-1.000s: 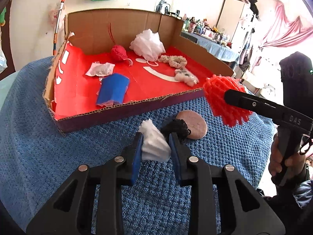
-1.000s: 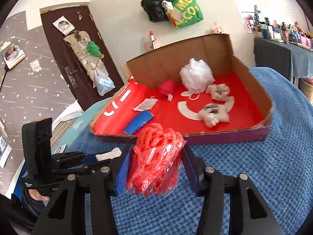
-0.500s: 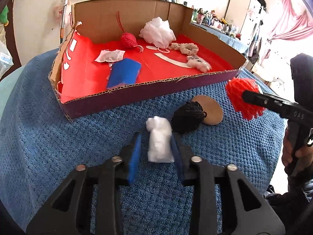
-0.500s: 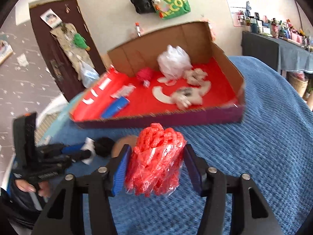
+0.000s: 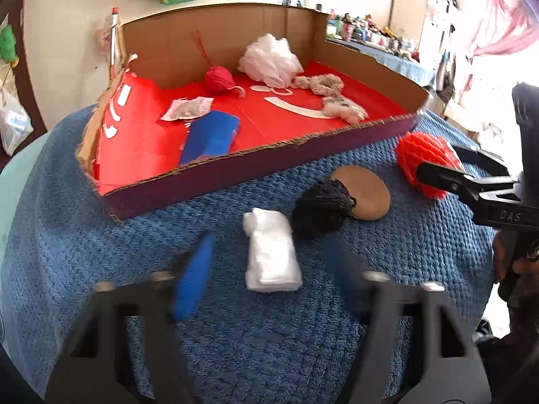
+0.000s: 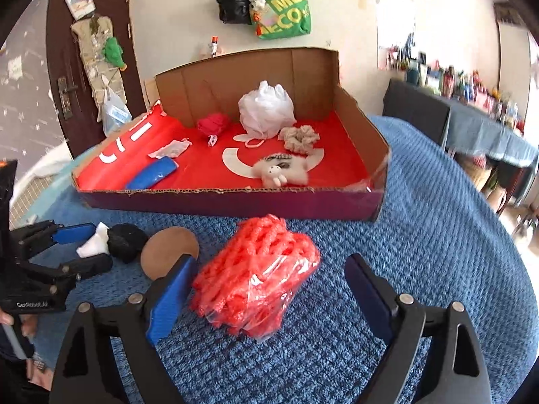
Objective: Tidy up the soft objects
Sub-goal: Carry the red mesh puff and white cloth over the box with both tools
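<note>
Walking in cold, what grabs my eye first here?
Probably the shallow cardboard box with its bright red floor, standing on a blue blanket and scattered with small soft things. Just in front lies a red foam net bundle, between the right gripper's open jaws.

Red mesh bundle point(image 6: 256, 272), white wad point(image 5: 271, 259), waffle-textured blue blanket point(image 6: 421, 252)

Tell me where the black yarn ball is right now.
The black yarn ball lies on the blue blanket outside the cardboard box, in front of its near wall, between the white wad and the brown disc, touching both.
</note>
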`<state>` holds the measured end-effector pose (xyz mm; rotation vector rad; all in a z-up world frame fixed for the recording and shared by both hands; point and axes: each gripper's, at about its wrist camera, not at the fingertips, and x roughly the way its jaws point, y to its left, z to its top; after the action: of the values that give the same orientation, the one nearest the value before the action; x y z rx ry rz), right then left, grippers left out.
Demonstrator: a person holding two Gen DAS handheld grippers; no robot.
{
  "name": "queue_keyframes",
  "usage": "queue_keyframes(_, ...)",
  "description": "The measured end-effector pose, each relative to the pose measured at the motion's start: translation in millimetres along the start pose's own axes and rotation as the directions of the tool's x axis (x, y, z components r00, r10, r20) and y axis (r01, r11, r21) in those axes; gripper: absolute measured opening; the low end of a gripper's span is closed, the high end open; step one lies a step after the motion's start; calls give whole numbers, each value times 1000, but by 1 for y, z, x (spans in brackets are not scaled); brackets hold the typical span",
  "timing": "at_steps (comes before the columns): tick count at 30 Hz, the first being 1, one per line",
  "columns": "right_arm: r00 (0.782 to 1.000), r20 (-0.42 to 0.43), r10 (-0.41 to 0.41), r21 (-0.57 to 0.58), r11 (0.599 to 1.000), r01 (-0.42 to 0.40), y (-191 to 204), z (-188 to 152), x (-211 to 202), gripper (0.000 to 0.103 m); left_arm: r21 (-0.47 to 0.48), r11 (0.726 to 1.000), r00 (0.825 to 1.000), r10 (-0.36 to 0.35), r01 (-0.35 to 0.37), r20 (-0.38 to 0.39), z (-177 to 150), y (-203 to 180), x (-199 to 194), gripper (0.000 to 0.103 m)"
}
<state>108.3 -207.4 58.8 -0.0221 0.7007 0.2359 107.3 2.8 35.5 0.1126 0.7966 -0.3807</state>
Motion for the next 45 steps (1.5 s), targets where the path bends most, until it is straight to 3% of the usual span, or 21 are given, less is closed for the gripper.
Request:
queue_keyframes(1,1000,2,-5,-17,1000,6,3,0,1,86,6,1000,1000,-5,5,-14,0,-2,4,27)
queue_keyframes(2,1000,4,-4,-28,1000,4,5,0,1,70,11,1000,1000,-3,3,-13,-1,-3,5,22)
queue_keyframes(3,1000,6,2,-41,999,-1,7,0,2,66,10,1000,1000,-5,5,1,-1,-3,3,19)
queue_keyframes(11,995,88,51,-36,998,-48,7,7,-18,64,17,999,998,-35,34,47,2,-6,-13,18)
queue_keyframes(17,993,79,85,-27,996,-84,8,8,-16,64,5,998,996,-55,55,67,6,-4,-22,18)
queue_keyframes(22,984,112,140,-38,990,-137,9,32,-18,64,8,996,991,-88,88,105,29,-1,-31,18)
queue_keyframes(26,972,117,203,-52,979,-198,8,65,-7,64,21,994,989,-109,108,101,64,4,-16,18)
queue_keyframes(30,967,78,244,-70,968,-239,8,103,24,64,17,992,990,-129,128,63,103,14,11,18)
queue_keyframes(36,959,-54,278,-55,958,-281,2,144,84,64,-8,990,989,-142,141,-33,152,30,63,18)
queue_keyframes(45,939,-235,250,-13,965,-261,-4,153,145,65,-32,992,981,-124,121,-147,162,40,113,18)
